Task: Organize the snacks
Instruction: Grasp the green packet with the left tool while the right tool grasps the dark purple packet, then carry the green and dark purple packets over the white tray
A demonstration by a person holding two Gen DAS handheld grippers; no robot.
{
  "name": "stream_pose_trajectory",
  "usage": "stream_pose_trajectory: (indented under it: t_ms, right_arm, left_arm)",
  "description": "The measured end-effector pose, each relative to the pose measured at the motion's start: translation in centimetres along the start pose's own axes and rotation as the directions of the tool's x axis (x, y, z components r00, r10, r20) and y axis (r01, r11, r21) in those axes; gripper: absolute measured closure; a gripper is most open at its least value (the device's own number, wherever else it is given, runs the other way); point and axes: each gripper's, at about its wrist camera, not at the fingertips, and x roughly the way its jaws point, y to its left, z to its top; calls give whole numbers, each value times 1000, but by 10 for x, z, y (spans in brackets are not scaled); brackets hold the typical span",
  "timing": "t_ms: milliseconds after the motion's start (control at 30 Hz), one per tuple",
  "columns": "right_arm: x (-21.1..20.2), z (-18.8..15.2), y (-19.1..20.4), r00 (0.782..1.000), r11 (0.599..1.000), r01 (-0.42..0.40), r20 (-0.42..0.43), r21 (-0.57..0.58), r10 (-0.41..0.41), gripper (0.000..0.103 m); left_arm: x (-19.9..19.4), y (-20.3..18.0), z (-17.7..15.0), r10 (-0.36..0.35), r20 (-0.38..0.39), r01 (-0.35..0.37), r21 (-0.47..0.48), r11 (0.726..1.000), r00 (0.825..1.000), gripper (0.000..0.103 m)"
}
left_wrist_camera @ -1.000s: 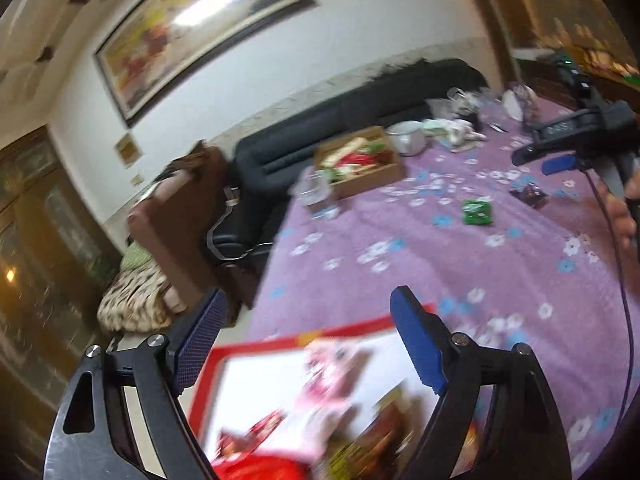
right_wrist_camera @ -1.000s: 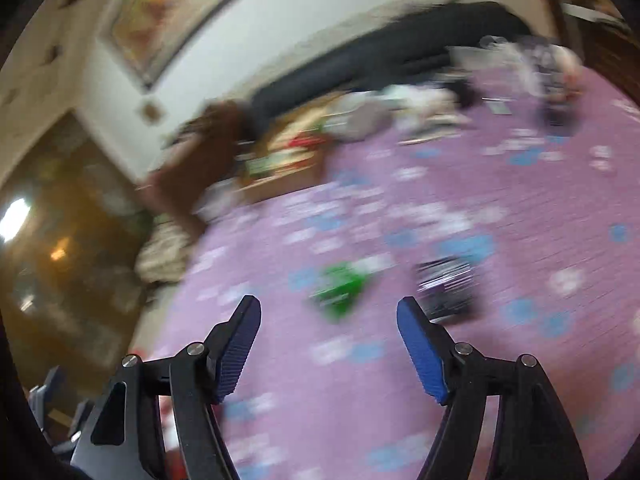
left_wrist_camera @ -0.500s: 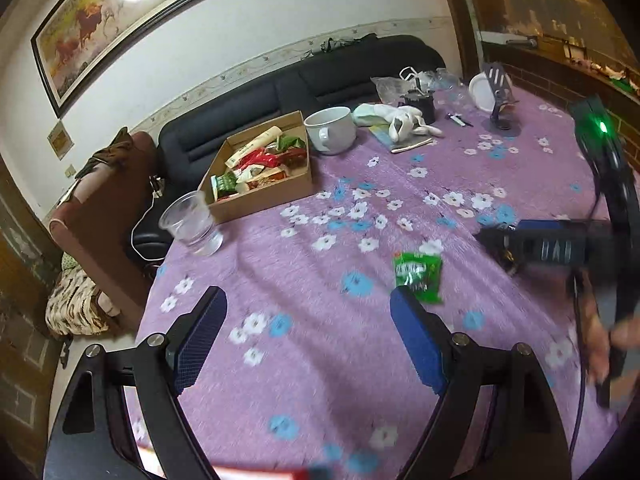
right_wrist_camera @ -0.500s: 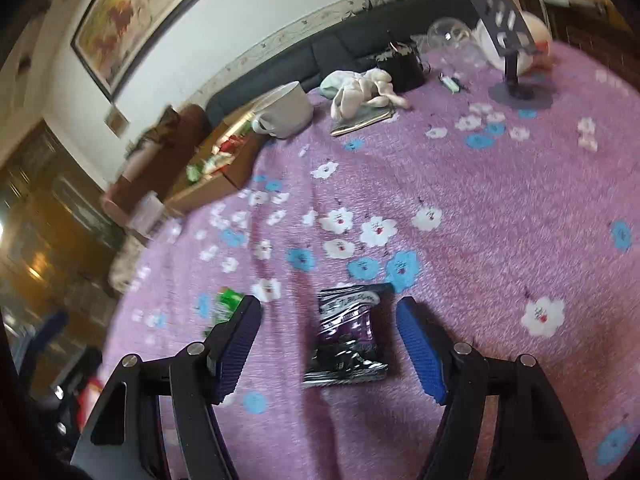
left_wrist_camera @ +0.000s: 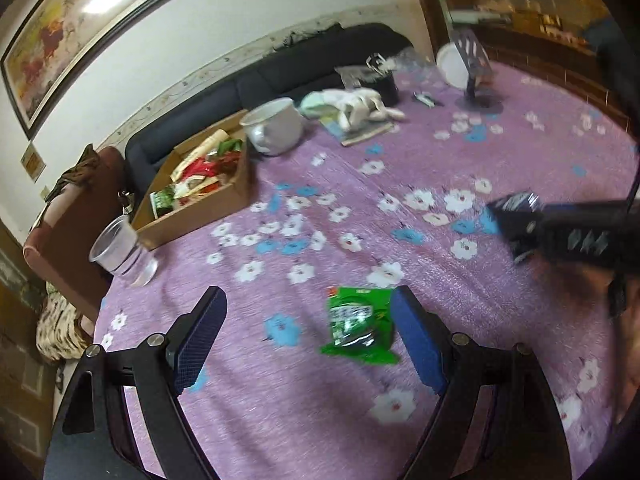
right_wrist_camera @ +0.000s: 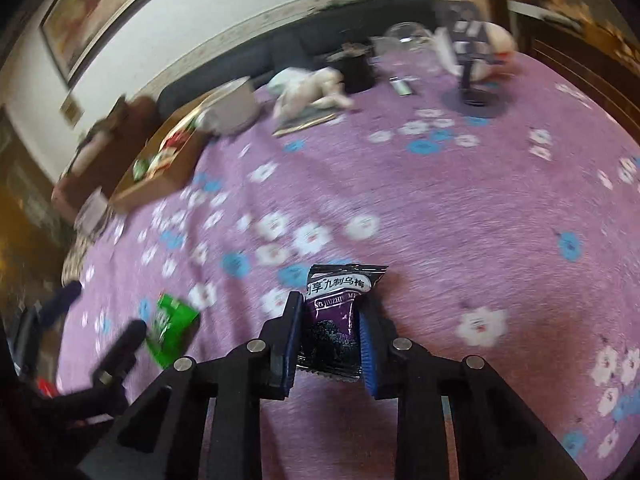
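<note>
right gripper (right_wrist_camera: pixel 329 340) now clamps the dark plum packet (right_wrist_camera: pixel 336 316)

its jaws have just been closing on it, low centre; my left gripper (left_wrist_camera: pixel 308 340), jaws wide, has slid over the green packet (left_wrist_camera: pixel 358 326) beside its right pad.

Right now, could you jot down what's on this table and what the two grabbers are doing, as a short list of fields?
surface: purple flowered tablecloth
right gripper: jaws just closed, shut on the black and purple snack packet
left gripper: open, above the green snack packet, not gripping it
snack store: brown cardboard box holding packets
beside box: clear plastic cup, white mug
</note>
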Motion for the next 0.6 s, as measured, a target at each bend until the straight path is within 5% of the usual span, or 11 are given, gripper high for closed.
stream_pose_trajectory:
  t_ms: [233, 300, 367, 600]
  right_arm:
    - [-1, 5, -17, 999, 994, -41, -16, 100, 43, 77]
    - [-1, 5, -17, 998, 993, -50, -21, 107, 53, 77]
    - [1, 5, -17, 998, 992, -60, -27, 115, 63, 77]
    - [-12, 3, -18, 995, 987, -93, -8, 129, 95, 77]
  left_arm:
    - [29, -7, -2, -90, -68, 88, -39, 995, 994, 19]
    - [30, -3, -4, -141, -63, 137, -67, 988, 988, 29]
    - [31, -1, -4, -185, -63, 180, -82, 980, 981, 60]
    - [22, -5, -8, -187, -52, 184, -64, 981, 981, 62]
